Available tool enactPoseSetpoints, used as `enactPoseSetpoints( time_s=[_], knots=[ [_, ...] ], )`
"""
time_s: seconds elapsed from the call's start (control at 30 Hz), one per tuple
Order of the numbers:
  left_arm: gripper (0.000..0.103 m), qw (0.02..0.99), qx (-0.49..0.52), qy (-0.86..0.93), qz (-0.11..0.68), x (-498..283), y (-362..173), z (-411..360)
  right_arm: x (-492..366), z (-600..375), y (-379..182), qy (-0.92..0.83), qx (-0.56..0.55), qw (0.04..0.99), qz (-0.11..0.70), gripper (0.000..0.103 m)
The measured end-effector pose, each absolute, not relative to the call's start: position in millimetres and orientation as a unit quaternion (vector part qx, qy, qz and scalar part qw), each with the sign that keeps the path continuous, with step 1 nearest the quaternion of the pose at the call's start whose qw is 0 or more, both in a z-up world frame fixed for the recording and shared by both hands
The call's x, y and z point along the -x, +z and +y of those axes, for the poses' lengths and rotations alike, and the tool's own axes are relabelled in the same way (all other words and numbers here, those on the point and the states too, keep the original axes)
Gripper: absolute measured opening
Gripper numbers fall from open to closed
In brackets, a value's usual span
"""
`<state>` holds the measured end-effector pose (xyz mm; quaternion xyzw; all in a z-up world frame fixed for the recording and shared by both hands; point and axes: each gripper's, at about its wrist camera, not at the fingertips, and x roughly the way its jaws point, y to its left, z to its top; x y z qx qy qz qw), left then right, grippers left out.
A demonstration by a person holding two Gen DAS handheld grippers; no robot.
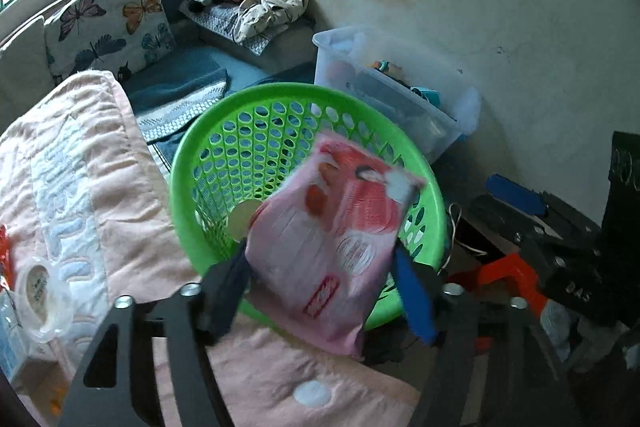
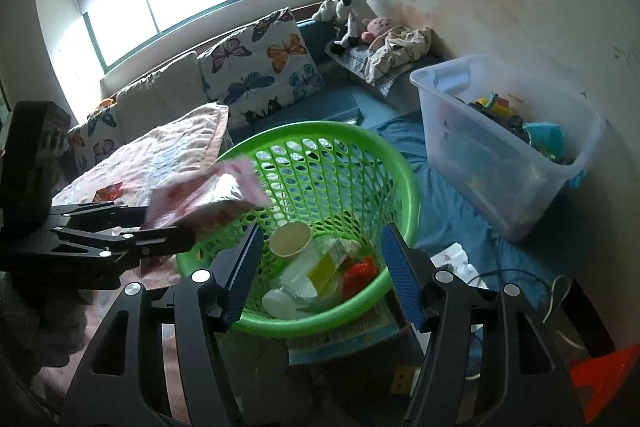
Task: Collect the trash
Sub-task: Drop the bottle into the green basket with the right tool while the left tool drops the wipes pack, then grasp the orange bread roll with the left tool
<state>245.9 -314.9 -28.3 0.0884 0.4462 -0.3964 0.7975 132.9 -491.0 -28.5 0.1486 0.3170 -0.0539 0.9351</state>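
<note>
Your left claw (image 1: 320, 291) has released one pink packet (image 1: 332, 251) over the green basket (image 2: 400, 163); right claw (image 2: 320, 275) gapes, empty; one paper cup (image 2: 290, 239) inside.

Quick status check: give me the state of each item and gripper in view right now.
Left gripper: open, pink packet between its jaws.
Pink packet: blurred, over the basket rim.
Right gripper: open, empty.
Green basket: upright, holding trash.
Paper cup: on its side in the basket.
Clear bin: lidless, holding toys.
</note>
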Motion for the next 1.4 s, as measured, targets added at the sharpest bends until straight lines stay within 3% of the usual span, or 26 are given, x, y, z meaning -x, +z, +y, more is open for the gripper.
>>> enactPoseSetpoints(
  time_s=[0.27,0.87,1.4],
  knots=[
    [0.079,0.807,-0.071,-0.388,0.440,-238,-25,-293,-126,-488,-28,-0.049,-0.157,0.935,0.315,0.062],
    [0.079,0.889,-0.026,-0.217,0.402,-213,-14,-152,-128,-425,-22,0.021,-0.138,0.939,0.314,0.071],
    [0.078,0.884,0.007,-0.120,0.452,-240,-72,-101,-145,-379,-27,0.073,-0.121,0.933,0.332,0.072]
  ],
)
